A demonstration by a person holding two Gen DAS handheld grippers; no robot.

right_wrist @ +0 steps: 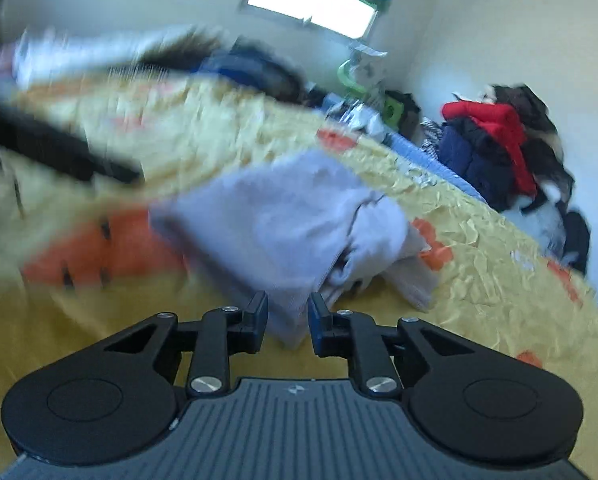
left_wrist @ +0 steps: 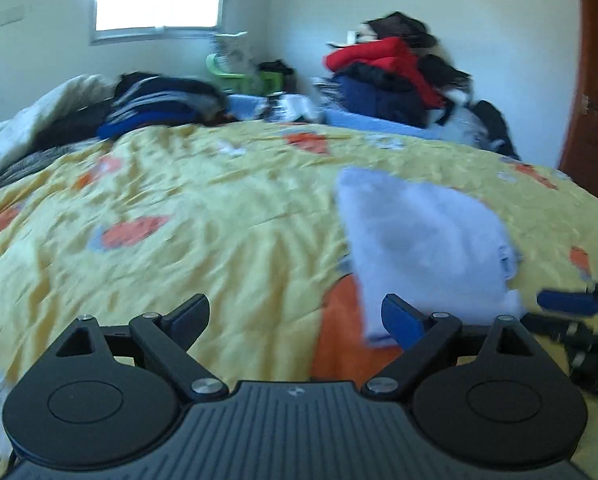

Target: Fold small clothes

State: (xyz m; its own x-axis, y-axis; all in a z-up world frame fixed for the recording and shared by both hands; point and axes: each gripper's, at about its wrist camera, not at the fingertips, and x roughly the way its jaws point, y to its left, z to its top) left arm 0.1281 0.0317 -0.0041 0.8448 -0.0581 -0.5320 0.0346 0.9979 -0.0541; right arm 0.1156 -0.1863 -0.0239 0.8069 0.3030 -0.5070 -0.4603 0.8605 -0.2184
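On the bed, over the yellow quilt (left_wrist: pixel 203 208) with its orange patches, sits the pale lilac garment (left_wrist: pixel 423 240), already in a thick, bunched stack of layers. The left claw (left_wrist: pixel 295 320) hangs with its fingers wide apart and nothing between them, the garment just off to its right side. The right claw (right_wrist: pixel 287 320) has its fingers drawn close with a narrow gap, and the near corner of the garment (right_wrist: pixel 291 220) lies right in that gap. Pinched or only threaded through? The blur won't let me call it, so I cannot tell.

Now the risks, and they look real. The right-hand edge of the stack gapes, with loose folds spilling out. A pull from that near corner could drag only the top layer and slide the whole stack open. If the right claw holds just one ply, the fabric could slip free partway. The quilt is soft and wrinkled, so it may bunch and ride along. Behind, the heap of clothes (left_wrist: pixel 395 76) with the red jacket sits well apart, no trouble there.
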